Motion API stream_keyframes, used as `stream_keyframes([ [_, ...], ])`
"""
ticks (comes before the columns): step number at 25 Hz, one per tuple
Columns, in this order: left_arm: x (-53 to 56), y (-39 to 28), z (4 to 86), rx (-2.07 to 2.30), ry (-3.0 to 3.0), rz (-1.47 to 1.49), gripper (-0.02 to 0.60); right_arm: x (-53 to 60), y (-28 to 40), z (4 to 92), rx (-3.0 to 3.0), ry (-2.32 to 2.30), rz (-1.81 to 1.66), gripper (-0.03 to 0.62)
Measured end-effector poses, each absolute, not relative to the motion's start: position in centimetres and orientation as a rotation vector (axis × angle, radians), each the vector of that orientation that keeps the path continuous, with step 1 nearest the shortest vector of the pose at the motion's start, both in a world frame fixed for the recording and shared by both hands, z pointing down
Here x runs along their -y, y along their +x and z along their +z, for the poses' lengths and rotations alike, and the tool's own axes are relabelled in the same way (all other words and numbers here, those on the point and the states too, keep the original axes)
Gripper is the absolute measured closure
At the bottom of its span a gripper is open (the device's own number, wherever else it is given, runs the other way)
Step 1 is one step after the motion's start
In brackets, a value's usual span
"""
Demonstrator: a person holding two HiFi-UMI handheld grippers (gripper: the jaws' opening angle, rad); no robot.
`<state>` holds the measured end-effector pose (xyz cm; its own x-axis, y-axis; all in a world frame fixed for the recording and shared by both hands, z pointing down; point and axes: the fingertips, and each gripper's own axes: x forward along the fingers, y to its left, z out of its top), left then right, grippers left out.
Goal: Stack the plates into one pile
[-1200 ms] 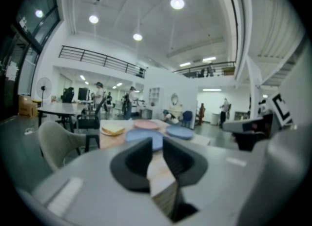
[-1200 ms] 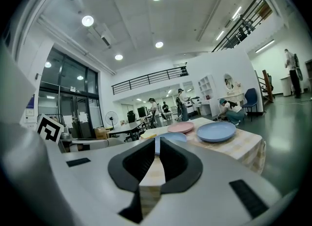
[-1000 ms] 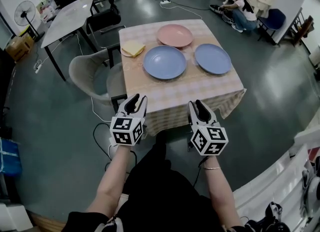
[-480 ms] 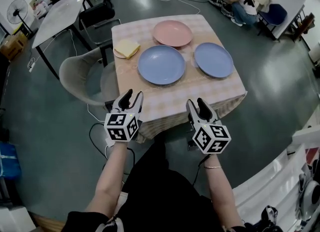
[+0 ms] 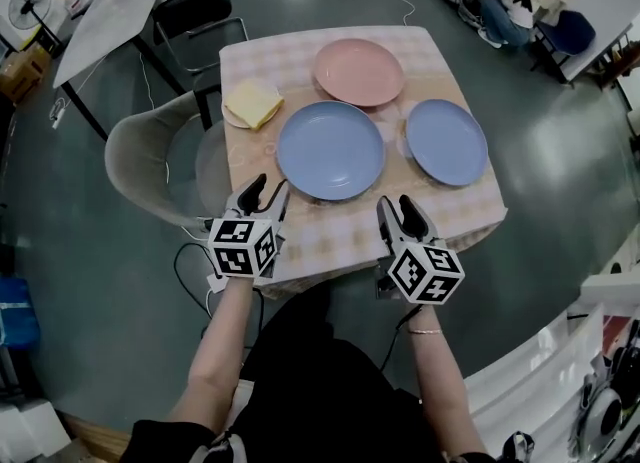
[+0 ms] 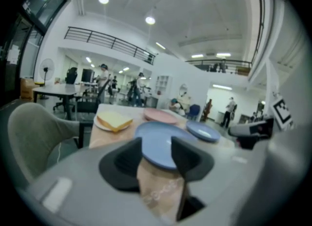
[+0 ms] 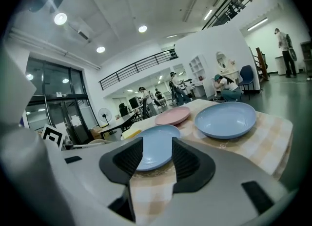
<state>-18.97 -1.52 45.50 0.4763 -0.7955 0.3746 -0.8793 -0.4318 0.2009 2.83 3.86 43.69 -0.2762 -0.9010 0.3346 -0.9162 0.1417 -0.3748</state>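
Head view alone shows forearm [image 5: 226,339] behind left gripper [image 5: 270,188].

my right gripper [image 7: 156,143]: i am holding its jaws wide apart; they have just been opening, and nothing is being gripped.
between my jaws: the near blue plate [image 7: 160,133] is showing in the gap, lying on the table beyond the tips.
to its right: a second blue plate [image 7: 225,119] is sitting close by, apart from it.
behind them: a pink plate [image 7: 173,116] is resting farther back.
underneath: a checked cloth [image 7: 273,137] is covering the table.
left of the plates: a pale yellow thing [image 7: 130,133] is peeking out, too small to tell.
background: a person [image 7: 222,87] is crouching by the wall.
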Motion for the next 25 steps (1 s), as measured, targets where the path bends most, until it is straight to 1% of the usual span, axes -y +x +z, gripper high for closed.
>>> stream_keyframes([
  [10,7.3,-19.5,48.9,1.376,2.279,0.389,0.402,2.2,3.8,46.6,2.224,1.877,0.868,0.431],
  [25,12.0,-18.6,52.0,1.356,2.201,0.468,0.402,6.4,4.1,51.3,2.071,1.842,0.920,0.428],
])
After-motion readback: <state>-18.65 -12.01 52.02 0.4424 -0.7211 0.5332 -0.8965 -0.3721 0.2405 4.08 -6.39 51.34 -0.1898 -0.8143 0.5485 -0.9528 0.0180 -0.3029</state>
